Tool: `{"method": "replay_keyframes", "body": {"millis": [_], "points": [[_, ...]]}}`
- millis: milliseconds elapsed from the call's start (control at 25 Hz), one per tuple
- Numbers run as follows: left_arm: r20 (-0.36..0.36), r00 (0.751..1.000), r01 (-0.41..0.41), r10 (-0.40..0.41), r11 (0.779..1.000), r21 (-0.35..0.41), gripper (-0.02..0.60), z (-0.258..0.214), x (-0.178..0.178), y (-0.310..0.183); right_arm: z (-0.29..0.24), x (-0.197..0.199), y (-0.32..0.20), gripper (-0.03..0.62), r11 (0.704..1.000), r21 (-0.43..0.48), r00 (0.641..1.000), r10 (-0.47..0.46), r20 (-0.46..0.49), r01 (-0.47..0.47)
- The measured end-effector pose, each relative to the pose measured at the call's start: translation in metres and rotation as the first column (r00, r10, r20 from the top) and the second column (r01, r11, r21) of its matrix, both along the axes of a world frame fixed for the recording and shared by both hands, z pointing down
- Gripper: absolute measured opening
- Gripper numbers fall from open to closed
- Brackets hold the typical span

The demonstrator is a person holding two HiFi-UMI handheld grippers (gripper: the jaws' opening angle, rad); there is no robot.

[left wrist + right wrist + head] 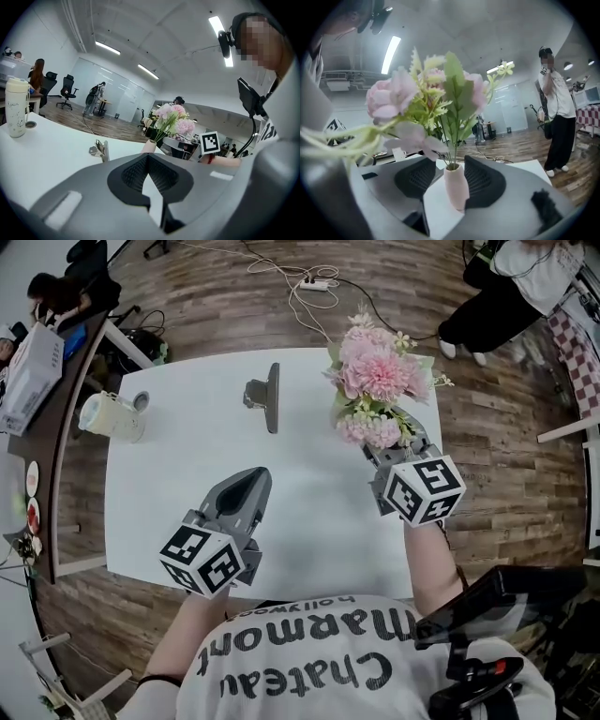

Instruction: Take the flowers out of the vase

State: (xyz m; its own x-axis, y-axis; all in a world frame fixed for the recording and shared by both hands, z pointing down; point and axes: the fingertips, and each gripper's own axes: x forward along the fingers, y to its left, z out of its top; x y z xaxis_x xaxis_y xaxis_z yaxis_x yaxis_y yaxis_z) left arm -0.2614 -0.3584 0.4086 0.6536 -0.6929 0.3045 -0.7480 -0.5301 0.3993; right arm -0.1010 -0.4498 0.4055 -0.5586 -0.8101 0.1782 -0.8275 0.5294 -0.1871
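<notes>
A bunch of pink flowers (380, 376) with green leaves stands in a small pale pink vase (456, 187) at the right of the white table (187, 474). In the head view the blooms hide the vase. My right gripper (389, 439) is at the vase's near side, open. The vase sits between its black pads (417, 178), with a gap showing on the left side. My left gripper (251, 482) hovers over the table's middle, shut and empty, its tips meeting (147, 157). From there the flowers (171, 119) and vase (149, 146) are farther right.
A metal binder clip (267, 395) lies at the table's far middle. A white bottle (111, 416) and a small lid (141, 401) are at the far left. A cluttered desk (56, 381) flanks the left edge. A person (511, 287) stands beyond the table, by floor cables (309, 287).
</notes>
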Motion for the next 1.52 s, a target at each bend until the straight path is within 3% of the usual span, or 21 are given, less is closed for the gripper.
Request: {"method": "replay_keyframes", "body": {"millis": [480, 640, 920, 1520], "points": [[0.001, 1.0, 0.022, -0.022, 1.0, -0.004, 0.002, 0.005, -0.009, 0.002, -0.006, -0.015, -0.016, 0.194, 0.998, 0.048, 0.999, -0.041, 0.036, 0.039], [0.002, 1.0, 0.028, -0.028, 1.0, -0.01, 0.003, 0.004, -0.009, 0.0, -0.01, -0.011, -0.024, 0.096, 0.999, 0.047, 0.999, -0.02, 0.038, 0.018], [0.001, 0.999, 0.041, -0.041, 0.999, -0.011, 0.002, 0.004, -0.011, 0.001, -0.01, -0.007, -0.029, 0.047, 0.999, 0.04, 0.999, -0.008, 0.05, 0.006], [-0.034, 0.999, 0.031, -0.029, 0.999, 0.04, 0.002, -0.014, -0.013, 0.007, -0.059, 0.001, -0.017, 0.028, 0.991, 0.125, 0.995, 0.027, 0.101, -0.04]]}}
